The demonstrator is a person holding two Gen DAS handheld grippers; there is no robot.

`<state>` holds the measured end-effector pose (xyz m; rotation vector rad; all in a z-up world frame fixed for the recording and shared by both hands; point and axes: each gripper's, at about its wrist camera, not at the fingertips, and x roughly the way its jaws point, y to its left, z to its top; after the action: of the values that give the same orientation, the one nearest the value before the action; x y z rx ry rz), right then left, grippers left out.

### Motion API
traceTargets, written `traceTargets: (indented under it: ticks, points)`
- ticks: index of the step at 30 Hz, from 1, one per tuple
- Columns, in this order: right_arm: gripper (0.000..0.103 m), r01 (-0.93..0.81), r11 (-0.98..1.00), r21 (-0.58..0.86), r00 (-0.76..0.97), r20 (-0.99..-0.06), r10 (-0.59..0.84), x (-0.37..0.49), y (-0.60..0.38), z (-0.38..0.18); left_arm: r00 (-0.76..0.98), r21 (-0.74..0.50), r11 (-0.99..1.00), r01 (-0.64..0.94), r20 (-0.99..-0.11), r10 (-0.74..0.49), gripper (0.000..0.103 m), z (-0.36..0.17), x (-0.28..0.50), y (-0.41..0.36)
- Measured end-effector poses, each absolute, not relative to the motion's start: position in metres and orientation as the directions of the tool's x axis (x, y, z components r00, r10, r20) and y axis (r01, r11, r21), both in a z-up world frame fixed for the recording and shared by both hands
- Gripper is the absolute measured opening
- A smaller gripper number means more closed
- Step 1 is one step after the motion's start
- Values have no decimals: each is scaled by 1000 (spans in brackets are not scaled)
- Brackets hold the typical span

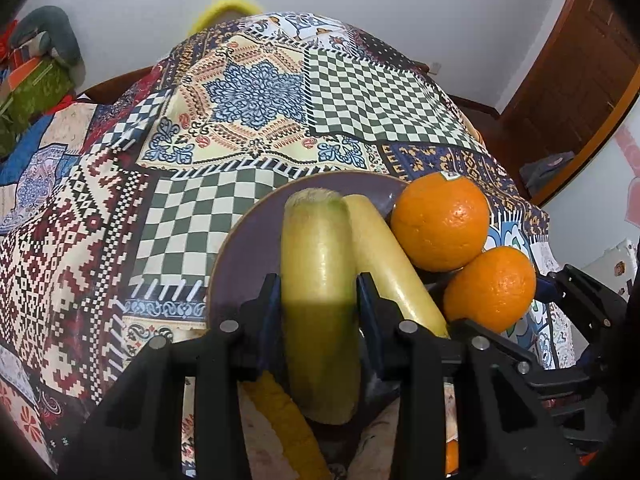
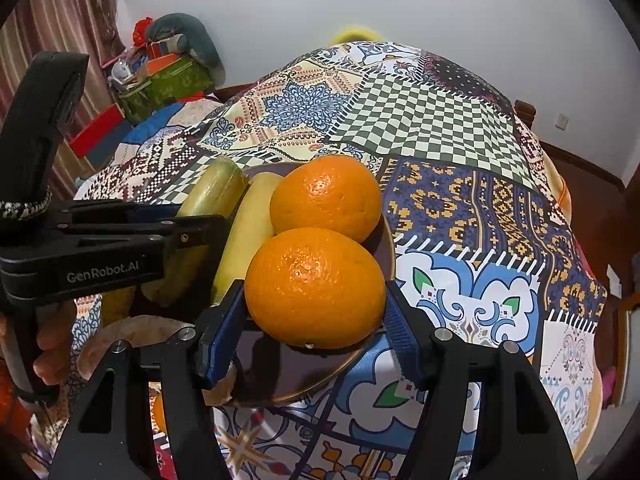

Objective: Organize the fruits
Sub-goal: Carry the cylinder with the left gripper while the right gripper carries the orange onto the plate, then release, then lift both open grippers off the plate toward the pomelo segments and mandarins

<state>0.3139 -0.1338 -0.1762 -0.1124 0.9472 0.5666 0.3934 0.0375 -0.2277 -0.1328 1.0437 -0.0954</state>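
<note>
My left gripper [image 1: 318,292] is shut on a yellow-green banana [image 1: 316,264] and holds it over the purple plate [image 1: 248,240]. A second banana [image 1: 384,256] lies on the plate beside it, with two oranges [image 1: 440,224] to the right. In the right wrist view my right gripper [image 2: 316,332] has its blue pads on both sides of the near orange [image 2: 316,286], which rests at the plate's [image 2: 320,376] near edge. The far orange [image 2: 326,198] touches it behind. The held banana [image 2: 212,194] and the left gripper's body [image 2: 100,248] show at left.
A patchwork tablecloth [image 1: 240,96] covers the table. Another piece of yellow fruit [image 1: 280,412] lies under the left gripper. Bags and boxes [image 2: 160,76] are stacked beyond the table's far left. A wooden door [image 1: 572,88] stands at the right.
</note>
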Motion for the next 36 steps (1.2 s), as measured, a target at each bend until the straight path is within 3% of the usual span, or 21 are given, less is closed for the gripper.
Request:
traceTargets:
  ticks: [23,36]
  points:
    - [67,-508,856,100,516,-760,395,277,-143,-131,587,-95,995,37,-803,-98,38,-167,329,42]
    - [68,-516,850,108,503,-766,402,241,-147,-126,549,-123,992,36,-827,-123,41,-170,278,47]
